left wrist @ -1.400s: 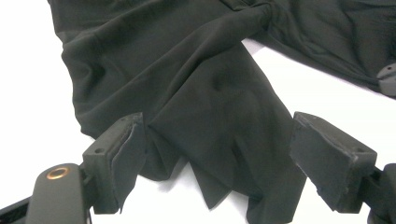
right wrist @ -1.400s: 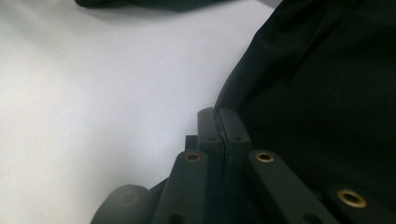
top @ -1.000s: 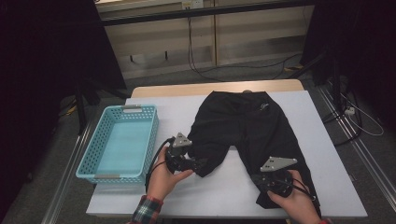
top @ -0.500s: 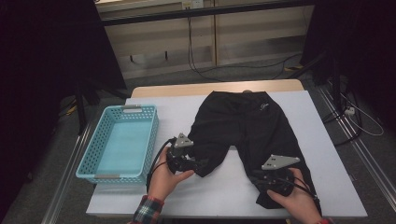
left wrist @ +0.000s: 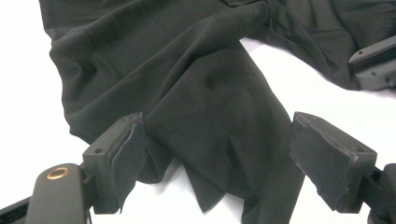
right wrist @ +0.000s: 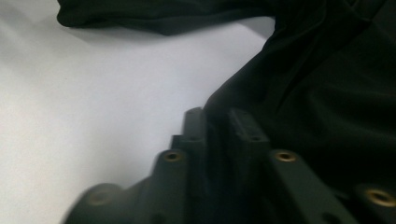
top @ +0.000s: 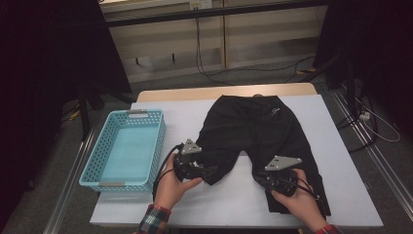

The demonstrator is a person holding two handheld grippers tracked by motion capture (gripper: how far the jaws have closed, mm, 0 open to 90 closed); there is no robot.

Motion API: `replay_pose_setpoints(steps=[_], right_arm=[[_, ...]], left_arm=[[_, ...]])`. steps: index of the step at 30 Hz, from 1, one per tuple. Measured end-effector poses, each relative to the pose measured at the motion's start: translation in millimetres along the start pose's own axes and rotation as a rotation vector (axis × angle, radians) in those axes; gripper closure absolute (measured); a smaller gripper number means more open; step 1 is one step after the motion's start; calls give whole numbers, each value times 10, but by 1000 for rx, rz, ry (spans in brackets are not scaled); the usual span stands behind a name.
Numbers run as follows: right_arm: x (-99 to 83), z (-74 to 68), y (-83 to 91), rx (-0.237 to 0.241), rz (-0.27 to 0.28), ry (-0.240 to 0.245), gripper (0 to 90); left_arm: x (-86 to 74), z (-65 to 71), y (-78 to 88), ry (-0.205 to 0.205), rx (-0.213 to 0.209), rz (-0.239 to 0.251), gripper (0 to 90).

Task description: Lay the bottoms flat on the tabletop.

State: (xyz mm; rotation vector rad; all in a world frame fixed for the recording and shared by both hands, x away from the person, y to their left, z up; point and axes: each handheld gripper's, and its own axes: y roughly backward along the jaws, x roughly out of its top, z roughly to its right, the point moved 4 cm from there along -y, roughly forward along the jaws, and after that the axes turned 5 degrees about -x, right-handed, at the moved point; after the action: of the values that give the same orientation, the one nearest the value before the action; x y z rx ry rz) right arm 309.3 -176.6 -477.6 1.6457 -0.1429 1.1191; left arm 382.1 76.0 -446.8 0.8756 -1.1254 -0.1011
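You are at the start of a fold: the black shorts (top: pixel 253 131) lie flat on the white table (top: pixel 341 195), waistband at the far edge and both leg hems toward you, with the light blue basket (top: pixel 124 148) standing just beside them on your left; each hand is working one hem. Your left gripper (left wrist: pixel 219 158) sits at the left leg's hem with its jaws wide apart; the cloth lies between the pads (left wrist: pixel 334 161) but is not pinched (one flap of fabric brushes the inner face of the near pad, no more). Your right gripper (right wrist: pixel 217 126) has its jaws nearly together on the inner edge of the right leg, and a thin fold of the fabric runs up between them; they have just been easing open a little from a tighter squeeze, so I judge that hold to be light rather than firm. The next move calls for closing the left jaws on the hem, firming the right pinch, then lifting both hems together.
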Motion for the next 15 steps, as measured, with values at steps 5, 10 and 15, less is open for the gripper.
replay_pose_setpoints(steps=[5, 10, 15], right_arm=[[-18, -74, 168, -11, 23, 4, 587], [-93, -122, 357, -4, 43, -10, 625], [-219, -141, 307, 9, -31, -3, 714]], left_arm=[[-5, -15, 10, 0, 1, -1, 194], [9, -7, 16, 0, 2, 3, 194], [16, 5, 6, 5, 1, 8, 193]])
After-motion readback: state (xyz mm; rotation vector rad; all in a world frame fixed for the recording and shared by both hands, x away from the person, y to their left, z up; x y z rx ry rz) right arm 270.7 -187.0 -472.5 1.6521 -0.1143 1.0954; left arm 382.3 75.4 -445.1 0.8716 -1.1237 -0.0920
